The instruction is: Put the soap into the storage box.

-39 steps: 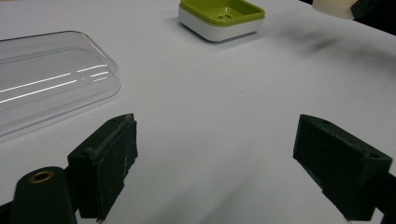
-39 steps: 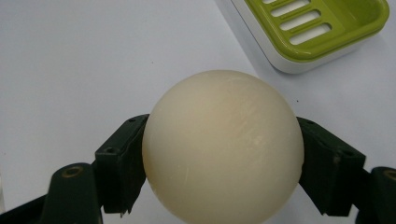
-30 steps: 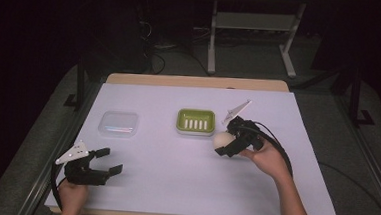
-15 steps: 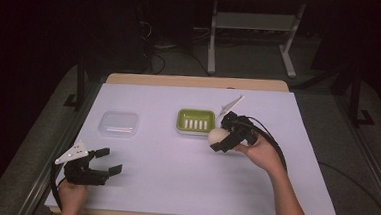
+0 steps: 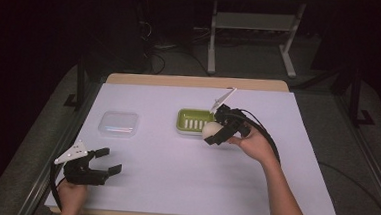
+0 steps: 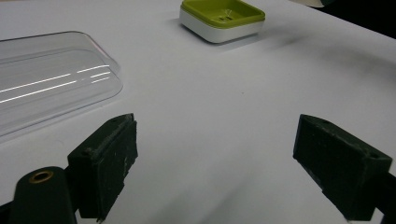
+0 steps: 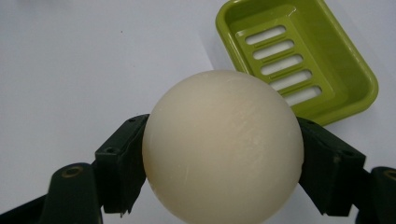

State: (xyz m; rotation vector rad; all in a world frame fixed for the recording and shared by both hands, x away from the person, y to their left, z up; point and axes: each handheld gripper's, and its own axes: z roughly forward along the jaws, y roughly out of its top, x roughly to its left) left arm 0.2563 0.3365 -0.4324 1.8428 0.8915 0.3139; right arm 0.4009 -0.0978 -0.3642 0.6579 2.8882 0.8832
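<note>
We are mid-carry, our right gripper (image 5: 216,132) pinching the round cream soap (image 7: 223,147) just beside the green soap dish (image 5: 194,122), so next we should centre it above the dish's slotted floor and lower, while our left gripper (image 5: 102,163) waits with jaws spread.

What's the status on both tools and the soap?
Right tool shut on round soap, beside green soap dish. Left tool open, idle. Dish empty, path clear.

Table (image 5: 175,161) under white sheet: green soap dish (image 5: 193,122) near centre; clear lid (image 5: 119,123) at nine o'clock.
</note>
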